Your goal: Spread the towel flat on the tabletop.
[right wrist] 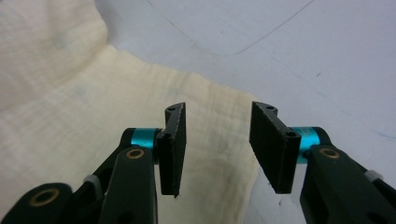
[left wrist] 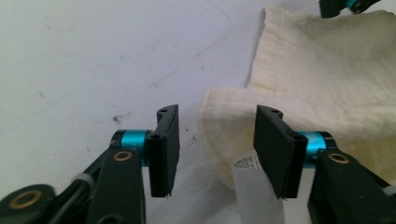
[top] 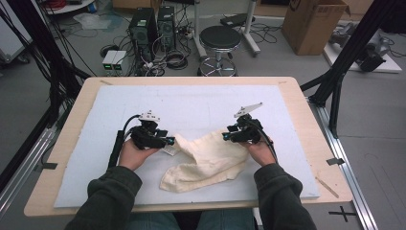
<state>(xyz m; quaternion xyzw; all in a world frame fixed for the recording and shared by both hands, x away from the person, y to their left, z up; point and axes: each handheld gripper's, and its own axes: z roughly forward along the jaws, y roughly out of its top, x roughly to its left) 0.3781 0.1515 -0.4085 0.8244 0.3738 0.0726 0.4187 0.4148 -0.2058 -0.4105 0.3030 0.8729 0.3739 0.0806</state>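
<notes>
— How many of each kind are counted on the table?
— One crumpled cream-coloured cloth (top: 206, 160) is counted, on one white foam mat (top: 191, 103), with two black two-jaw grippers, the left gripper (top: 168, 141) and the right gripper (top: 225, 137).
— And beyond?
— One round black stool (top: 219, 37), one brown cardboard box (top: 313, 24).
</notes>
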